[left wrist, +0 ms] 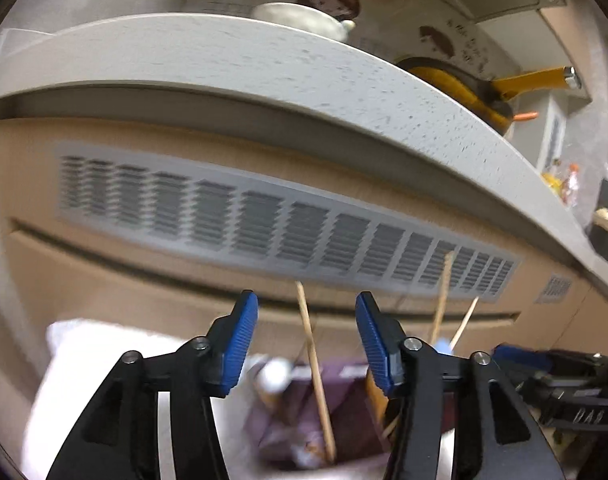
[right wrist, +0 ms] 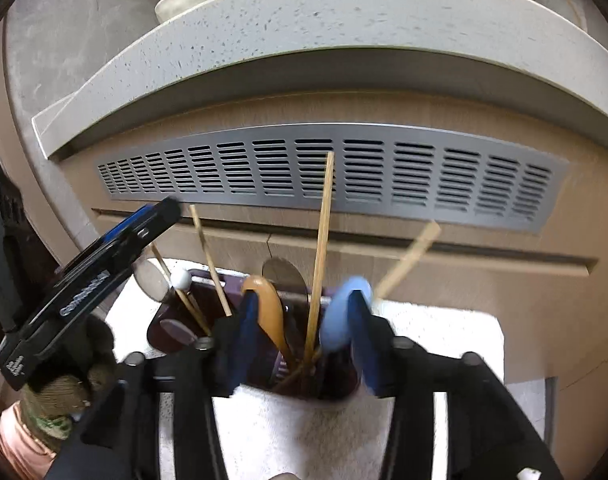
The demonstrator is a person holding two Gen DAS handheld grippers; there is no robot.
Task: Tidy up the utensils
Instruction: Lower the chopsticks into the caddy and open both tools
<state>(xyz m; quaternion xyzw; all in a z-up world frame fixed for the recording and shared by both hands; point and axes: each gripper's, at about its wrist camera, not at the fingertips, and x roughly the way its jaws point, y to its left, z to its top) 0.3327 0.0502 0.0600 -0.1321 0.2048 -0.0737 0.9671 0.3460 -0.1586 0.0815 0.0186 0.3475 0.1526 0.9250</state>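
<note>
A dark purple utensil holder (right wrist: 172, 320) stands on a white towel (right wrist: 444, 340) and holds several utensils. Among them are wooden chopsticks (right wrist: 322, 240), a brown wooden spoon (right wrist: 268, 308), a light blue spoon (right wrist: 342, 316) and a white ball-tipped stick (right wrist: 181, 278). My right gripper (right wrist: 304, 344) hangs open just above the holder's mouth, with the wooden spoon and a chopstick rising between its blue pads. My left gripper (left wrist: 308, 340) is open too. One chopstick (left wrist: 314, 364) stands in its gap, untouched, over the blurred holder (left wrist: 304, 408). In the right wrist view the left gripper (right wrist: 160, 212) reaches in from the left.
Behind the holder are a wooden cabinet front with a metal vent grille (right wrist: 344, 168) and a drawer slot. A speckled countertop edge (left wrist: 304, 68) overhangs it, carrying a yellow-handled pan (left wrist: 484, 88) and a white pot (left wrist: 304, 20). A gloved hand (right wrist: 64, 380) holds the left gripper.
</note>
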